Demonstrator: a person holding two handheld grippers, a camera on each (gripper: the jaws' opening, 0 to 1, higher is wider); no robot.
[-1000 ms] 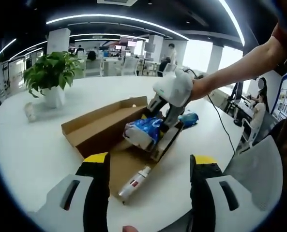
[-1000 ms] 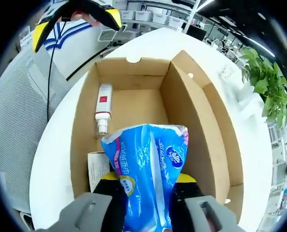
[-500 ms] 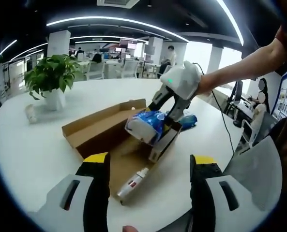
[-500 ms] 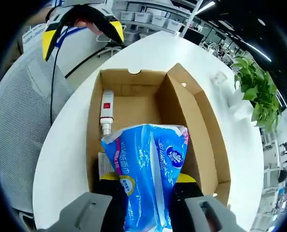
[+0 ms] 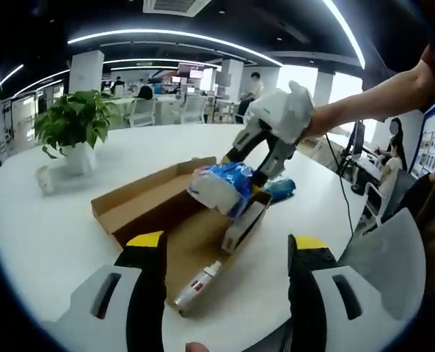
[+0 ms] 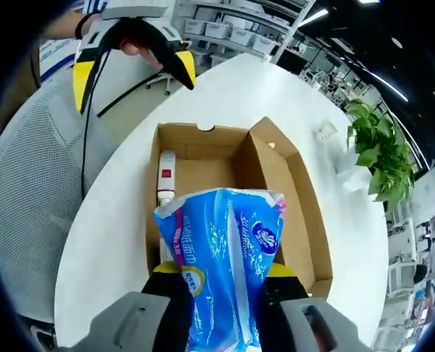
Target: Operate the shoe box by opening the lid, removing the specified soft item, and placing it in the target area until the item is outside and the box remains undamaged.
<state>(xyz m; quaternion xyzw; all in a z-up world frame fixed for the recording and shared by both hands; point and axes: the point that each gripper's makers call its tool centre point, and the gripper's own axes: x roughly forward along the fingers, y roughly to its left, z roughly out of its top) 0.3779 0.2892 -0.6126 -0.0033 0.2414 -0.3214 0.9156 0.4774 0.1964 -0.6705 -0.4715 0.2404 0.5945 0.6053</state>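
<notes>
My right gripper (image 6: 221, 282) holds the tissue pack (image 6: 221, 257) above the box (image 6: 305, 213); a bottle (image 6: 164, 180) lies inside the box.

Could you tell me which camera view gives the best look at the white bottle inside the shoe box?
The right gripper view: it looks down into the shoe box, showing the white bottle with its red label. The left gripper view shows it low and foreshortened.
</notes>
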